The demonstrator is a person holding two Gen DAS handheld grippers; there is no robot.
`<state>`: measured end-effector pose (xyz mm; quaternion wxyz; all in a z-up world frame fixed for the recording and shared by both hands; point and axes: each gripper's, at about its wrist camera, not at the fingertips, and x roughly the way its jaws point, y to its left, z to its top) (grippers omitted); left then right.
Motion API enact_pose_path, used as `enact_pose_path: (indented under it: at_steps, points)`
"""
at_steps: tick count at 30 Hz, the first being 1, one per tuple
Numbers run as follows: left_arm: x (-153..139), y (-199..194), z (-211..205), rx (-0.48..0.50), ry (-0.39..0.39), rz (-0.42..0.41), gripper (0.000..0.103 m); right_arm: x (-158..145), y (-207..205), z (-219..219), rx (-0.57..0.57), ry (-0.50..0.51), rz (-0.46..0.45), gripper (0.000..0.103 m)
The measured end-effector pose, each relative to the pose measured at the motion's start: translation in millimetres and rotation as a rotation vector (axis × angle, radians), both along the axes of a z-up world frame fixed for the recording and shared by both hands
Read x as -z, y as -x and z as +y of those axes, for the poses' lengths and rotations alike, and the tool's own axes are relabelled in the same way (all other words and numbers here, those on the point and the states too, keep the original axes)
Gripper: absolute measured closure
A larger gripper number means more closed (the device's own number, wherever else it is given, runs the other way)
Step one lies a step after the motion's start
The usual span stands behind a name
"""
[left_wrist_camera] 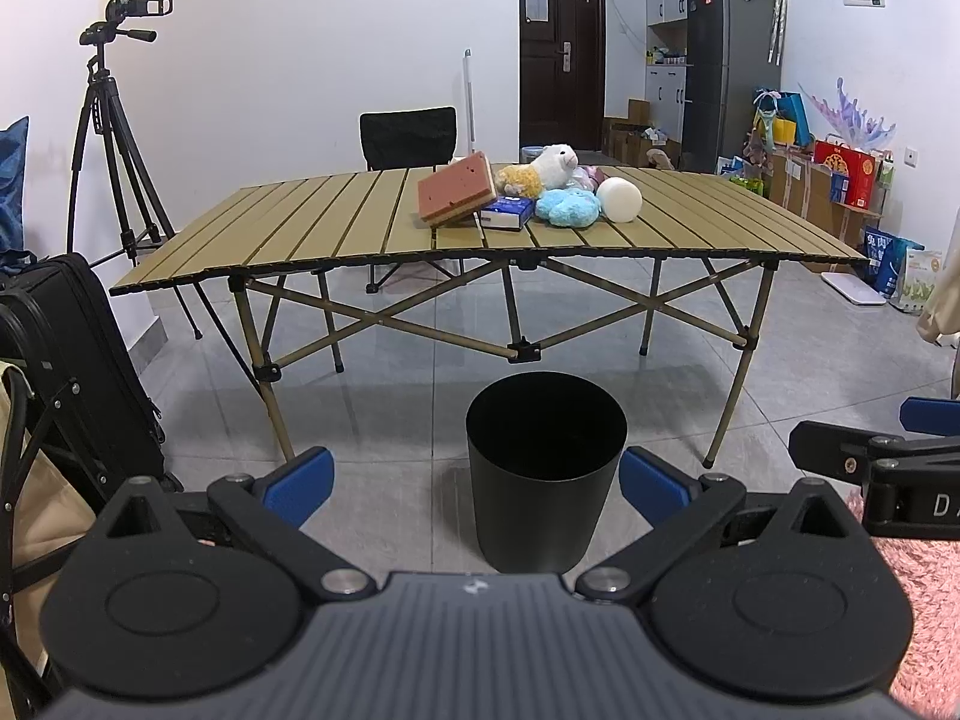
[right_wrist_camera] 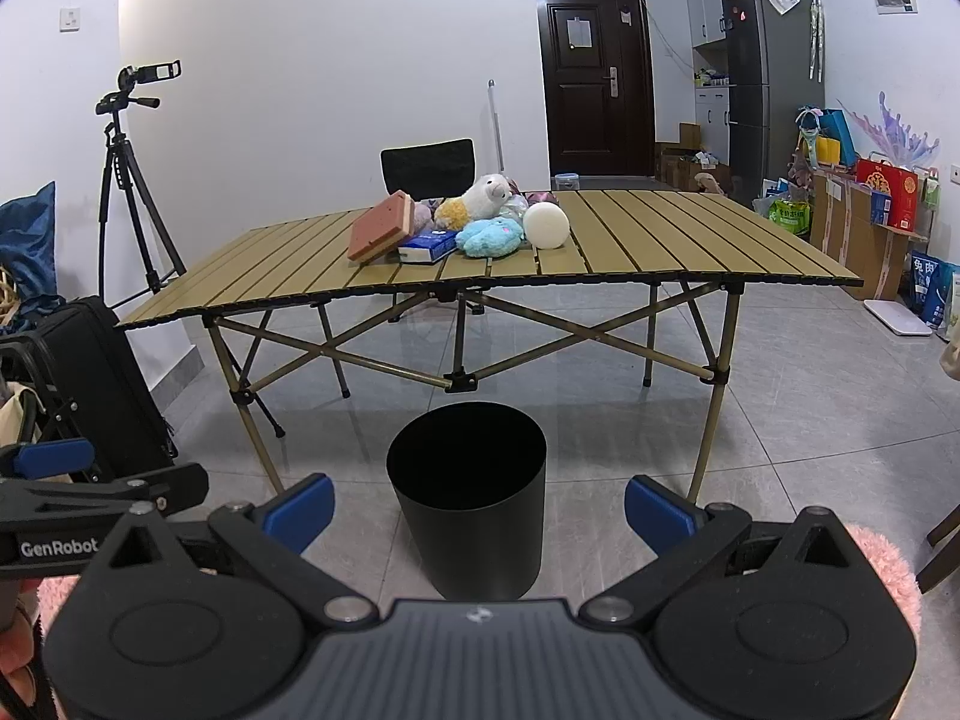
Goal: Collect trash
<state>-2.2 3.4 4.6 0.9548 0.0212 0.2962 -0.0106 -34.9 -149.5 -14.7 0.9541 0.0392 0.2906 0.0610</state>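
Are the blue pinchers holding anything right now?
No, nothing is held. The left gripper and the right gripper both have their jaws wide apart with nothing between them. The black bin just stands on the floor ahead of them.

Both wrist views face the table (left_wrist_camera: 336,222) from low, side by side.

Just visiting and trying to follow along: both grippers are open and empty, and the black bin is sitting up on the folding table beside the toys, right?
Not quite. The black bin stands on the tiled floor in front of the folding table, not on it, as the left wrist view shows. The rest holds: left gripper and right gripper are open and empty.
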Motion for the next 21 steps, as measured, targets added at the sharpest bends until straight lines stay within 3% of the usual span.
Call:
enact_pose_path:
  at_steps: [21]
  points:
    - [0.5, 1.4, -0.8, 0.001, 0.0, -0.001, 0.0, -0.4, 0.4, -0.6, 0.001, 0.0, -0.002, 0.0]
